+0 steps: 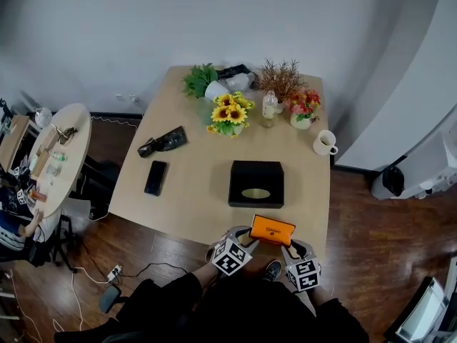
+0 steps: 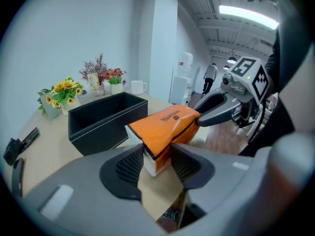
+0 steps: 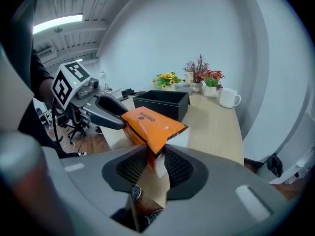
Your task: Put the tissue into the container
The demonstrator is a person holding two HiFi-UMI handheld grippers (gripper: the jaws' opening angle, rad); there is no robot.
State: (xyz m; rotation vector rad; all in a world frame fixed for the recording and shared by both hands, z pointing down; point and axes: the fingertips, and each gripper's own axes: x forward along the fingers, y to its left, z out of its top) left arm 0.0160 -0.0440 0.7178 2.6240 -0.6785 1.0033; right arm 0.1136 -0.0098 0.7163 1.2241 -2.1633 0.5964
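Hard-to-see stuff first: each end of the orange tissue pack (image 1: 272, 229) is buried in a claw, so its ends barely show. The left gripper (image 2: 157, 163) is pinching one end, ribbed pads pressed into the wrapper. The right gripper (image 3: 156, 163) is clamped on the opposite end the same way. I can't tell whether the pack sits on the table (image 1: 193, 206) edge or is just off it. The person is cut off at the bottom of the head view.

The pack is on the near side of the black container (image 1: 235, 184), close to it but not touching, and not inside it.

Both gripper views only catch the container's outer walls and a bit of dark interior. From the head view it's open-topped with a pale oval on its floor, and I can't make out what that is. Nothing else is in it.

Beyond the container, to the right, a white mug (image 1: 325, 142), contents unclear. Straight beyond it, sunflowers (image 1: 228, 113) in a pot and a small bottle (image 1: 269, 106). Left of the container, a dark phone (image 1: 156, 178) lying flat. Beyond that sits a black object (image 1: 163, 141) I can't identify.
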